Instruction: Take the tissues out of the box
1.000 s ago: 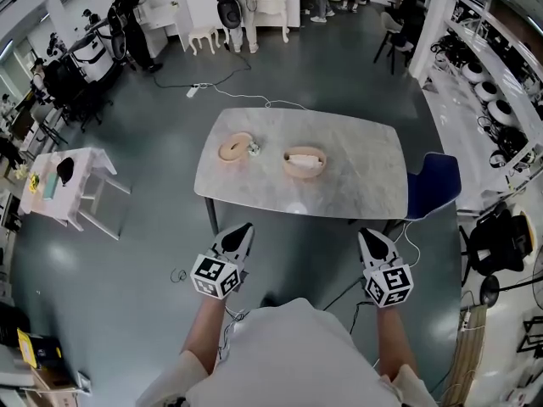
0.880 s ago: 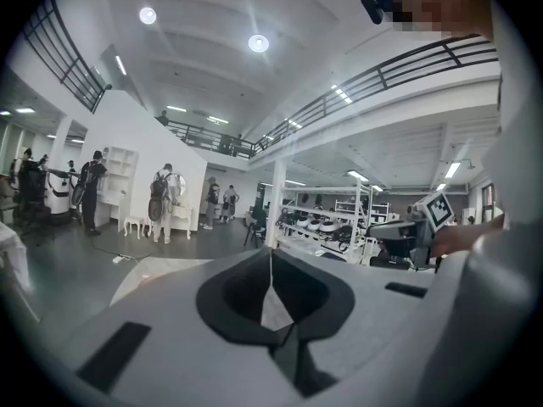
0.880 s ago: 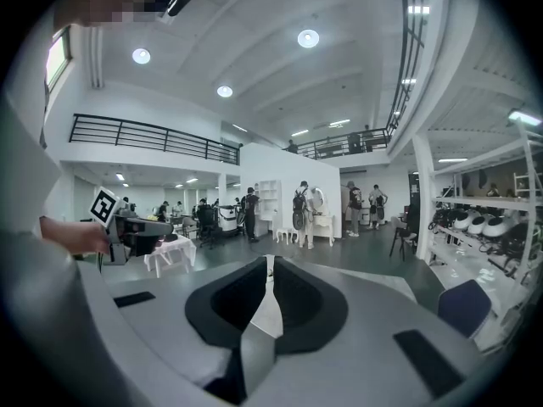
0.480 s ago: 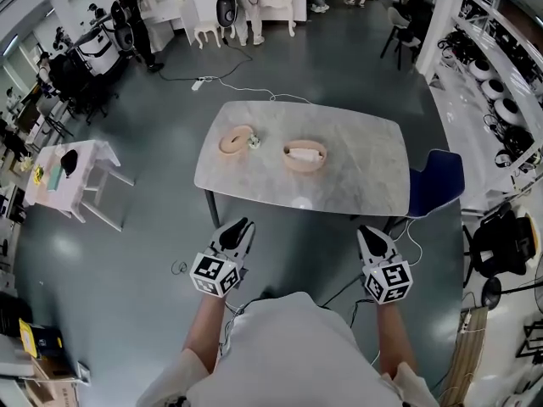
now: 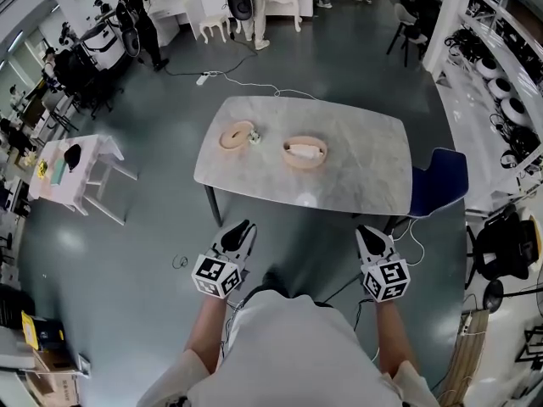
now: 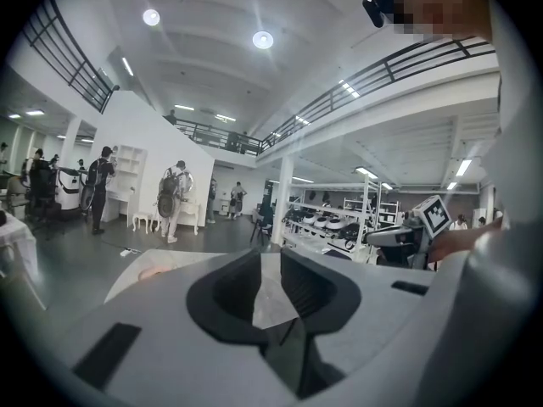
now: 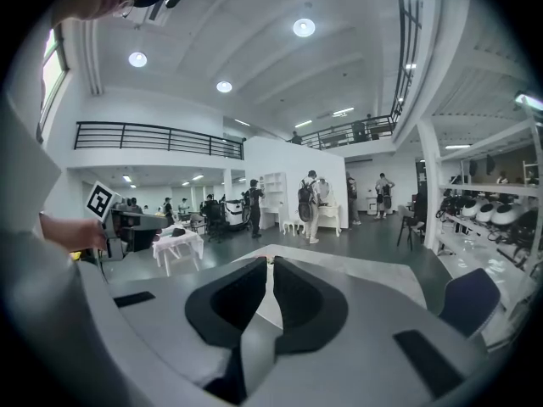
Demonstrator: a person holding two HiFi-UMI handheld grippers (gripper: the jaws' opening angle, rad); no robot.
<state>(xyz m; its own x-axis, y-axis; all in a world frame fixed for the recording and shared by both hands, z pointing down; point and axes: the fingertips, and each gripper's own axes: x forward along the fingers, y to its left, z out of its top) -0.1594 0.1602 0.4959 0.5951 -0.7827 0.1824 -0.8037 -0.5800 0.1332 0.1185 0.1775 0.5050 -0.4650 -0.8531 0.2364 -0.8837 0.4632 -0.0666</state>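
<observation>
Standing well short of the pale grey marble-look table with rounded corners [image 5: 356, 176], a person holds a two-jaw gripper in each hand. Both are low and near the body, pointing toward the table's near edge. The left gripper [image 5: 243, 227] has its dark jaws parted. The clear gap between them holds nothing, and only the tabletop shows through it, far beyond. The right gripper [image 5: 366, 230] has its jaws drawn together, with only a thin slit between the tips and nothing held.

The oval light-wood tissue box [image 5: 304, 164] sits near the middle of the table, well apart from both grippers, with white tissue [image 5: 307, 151] showing in its open top. To its left lies a round light-wood piece [image 5: 237, 135], with a small pale object [image 5: 254, 140] just beside it.

A dark blue chair [image 5: 437, 181] stands at the table's right end. Off to the left a small white table [image 5: 81, 172] stands on the grey floor [image 5: 153, 227], and several people [image 5: 140, 15] are at the far end of the room.
</observation>
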